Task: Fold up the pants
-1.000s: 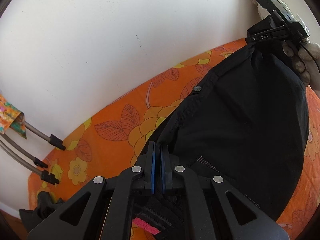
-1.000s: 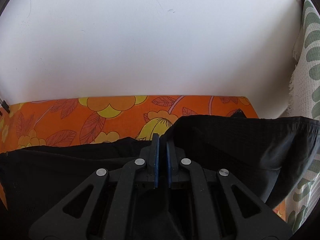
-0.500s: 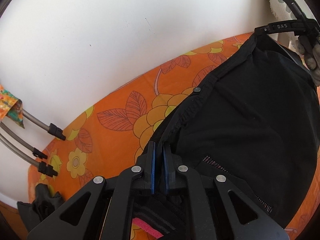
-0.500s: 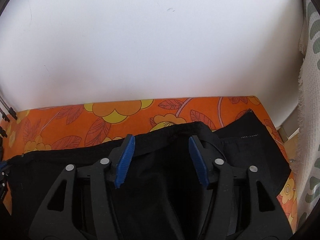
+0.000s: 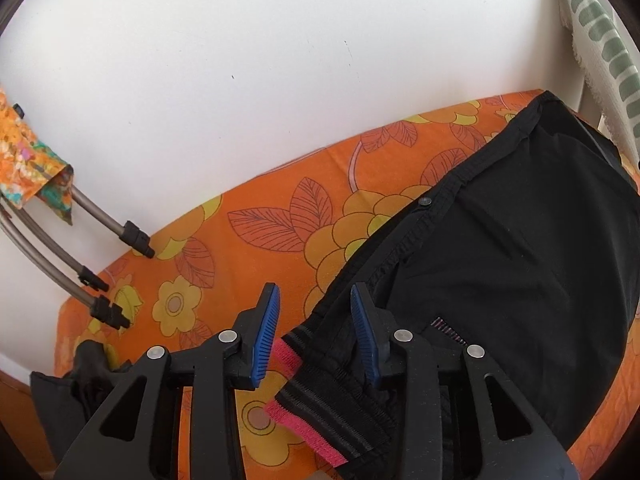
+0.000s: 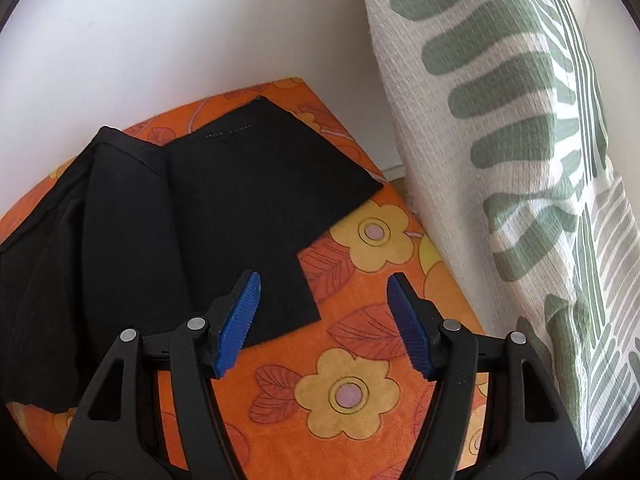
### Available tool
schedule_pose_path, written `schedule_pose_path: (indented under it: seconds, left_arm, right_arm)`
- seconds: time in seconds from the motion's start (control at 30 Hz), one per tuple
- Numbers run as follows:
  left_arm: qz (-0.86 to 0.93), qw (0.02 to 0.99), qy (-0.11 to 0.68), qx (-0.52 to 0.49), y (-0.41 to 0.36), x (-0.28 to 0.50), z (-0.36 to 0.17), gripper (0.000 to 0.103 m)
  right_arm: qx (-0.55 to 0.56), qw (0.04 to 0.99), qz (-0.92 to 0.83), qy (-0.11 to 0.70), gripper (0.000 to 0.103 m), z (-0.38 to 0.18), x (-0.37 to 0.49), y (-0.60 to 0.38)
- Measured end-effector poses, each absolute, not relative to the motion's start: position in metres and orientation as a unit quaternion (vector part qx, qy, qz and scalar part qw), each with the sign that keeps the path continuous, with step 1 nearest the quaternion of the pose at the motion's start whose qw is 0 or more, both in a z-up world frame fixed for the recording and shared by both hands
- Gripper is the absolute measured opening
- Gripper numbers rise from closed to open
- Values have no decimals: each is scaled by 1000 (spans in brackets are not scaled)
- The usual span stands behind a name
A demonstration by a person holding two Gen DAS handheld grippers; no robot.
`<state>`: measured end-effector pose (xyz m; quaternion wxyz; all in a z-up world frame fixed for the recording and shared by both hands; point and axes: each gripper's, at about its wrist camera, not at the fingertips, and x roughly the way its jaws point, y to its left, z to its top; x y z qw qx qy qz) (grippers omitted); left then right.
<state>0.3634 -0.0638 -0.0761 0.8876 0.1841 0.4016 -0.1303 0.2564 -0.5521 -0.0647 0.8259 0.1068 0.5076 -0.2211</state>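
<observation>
The left gripper (image 5: 314,322), closed on the waistband a second ago, has just been opening, and the black pants (image 5: 516,280) now lie loose between its jaws on the orange flowered cover (image 5: 280,216). The right gripper (image 6: 322,322) has also let go. It stands wide open over bare cover beside the pant leg, nearer the leaf-print curtain (image 6: 520,140) than before.

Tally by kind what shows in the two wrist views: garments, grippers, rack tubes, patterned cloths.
Black pants: 1
Grippers, left gripper and right gripper: 2
Metal rack tubes: 3
Patterned cloths, orange floral cover and green leaf curtain: 2
Total: 8
</observation>
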Motion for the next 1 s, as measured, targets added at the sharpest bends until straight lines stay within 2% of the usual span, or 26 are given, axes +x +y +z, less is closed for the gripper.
schedule_pose_path:
  seconds: [0.2,0.33,0.47,0.53,0.57,0.6,0.63,0.67,0.7,0.8,1.0]
  left_arm:
    - [-182,882,381,207,-77,316,-67,35]
    - [-218,858,395,245,-93,287,-80,35]
    - [-238,841,429,230,-97,282,-92,36]
    - [-239,834,443,226,-97,284,-99,36]
    - [-237,833,445,227,-97,284,-102,36]
    - [-236,831,450,226,-97,285,-105,36]
    - [-237,829,454,226,-98,286,-108,36]
    - [-235,828,457,225,-97,287,-111,36]
    - [-235,827,459,225,-98,286,-114,36]
    - [-234,829,456,223,-99,285,-118,36]
    - [-236,830,453,224,-97,285,-118,39]
  right_arm:
    - [166,822,-193,509,69,-80,250,-567]
    - [156,814,-188,527,69,-93,263,-559]
    - [125,818,-188,529,70,-103,267,-536]
    - [126,823,-185,522,62,-103,267,-530]
    - [124,825,-183,521,53,-102,267,-527]
    - [118,827,-177,520,39,-101,267,-522]
    - [111,830,-169,520,32,-100,269,-517]
    - [100,831,-167,522,16,-98,270,-511]
    - [88,831,-164,524,9,-98,273,-505]
    - [69,833,-168,522,6,-96,279,-498]
    - [101,847,-188,486,3,-81,278,-523]
